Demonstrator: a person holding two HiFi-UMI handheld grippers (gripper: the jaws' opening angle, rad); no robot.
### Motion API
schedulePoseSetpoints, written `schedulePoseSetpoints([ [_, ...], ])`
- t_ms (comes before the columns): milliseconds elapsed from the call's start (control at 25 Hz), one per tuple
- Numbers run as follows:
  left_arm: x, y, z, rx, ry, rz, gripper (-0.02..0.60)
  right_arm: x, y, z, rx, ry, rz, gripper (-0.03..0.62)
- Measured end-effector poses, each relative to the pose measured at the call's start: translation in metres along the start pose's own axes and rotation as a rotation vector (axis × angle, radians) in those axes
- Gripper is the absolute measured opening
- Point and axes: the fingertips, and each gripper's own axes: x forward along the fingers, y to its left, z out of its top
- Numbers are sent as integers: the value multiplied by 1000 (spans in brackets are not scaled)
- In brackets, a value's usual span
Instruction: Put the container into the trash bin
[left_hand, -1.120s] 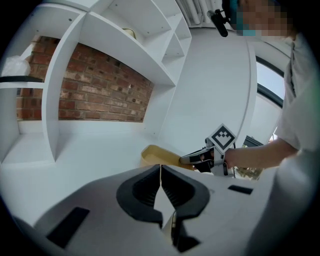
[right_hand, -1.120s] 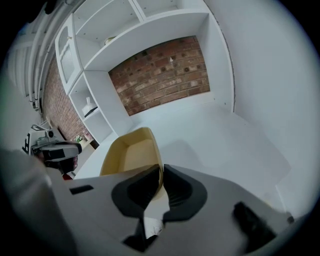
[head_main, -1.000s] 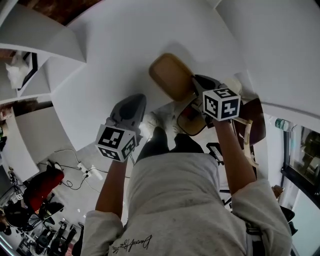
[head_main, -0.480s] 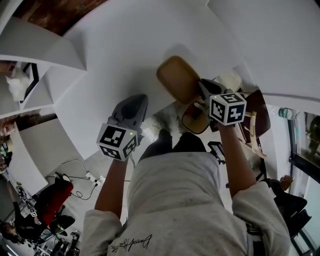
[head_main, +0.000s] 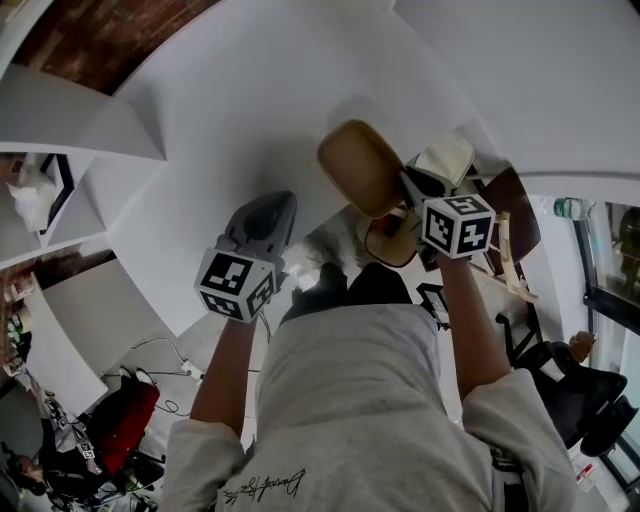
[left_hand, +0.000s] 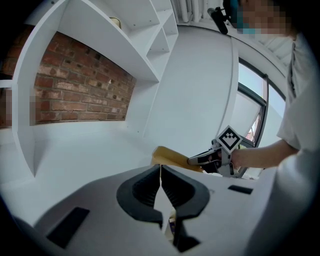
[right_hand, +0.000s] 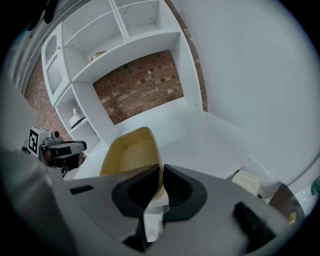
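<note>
Over the white bench (head_main: 250, 120), which is filling most of the head view, the tan container (head_main: 358, 165) is hanging tilted, with the right gripper (right_hand: 161, 176) pinching its rim between both jaws. Well apart to its left, the left gripper (left_hand: 160, 176) is hovering, jaws pressed together on nothing.

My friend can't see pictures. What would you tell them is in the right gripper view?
The right gripper pinches the rim of a tan container, held over a white counter. Behind are white shelves and a brick wall; the left gripper shows at the far left.
</note>
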Motion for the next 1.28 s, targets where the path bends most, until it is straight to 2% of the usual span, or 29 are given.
schedulePoseSetpoints([
  [320,22,-13,2,25,25,-58,17,-20,-26,-13,53,-19,-49,46],
  [760,53,-60,11,93,54,-148,18,-75,-73,-46,138,-52,-137,46],
  [1280,61,-129,-7,131,94,-203,18,-126,-96,-86,178,-77,-154,46],
])
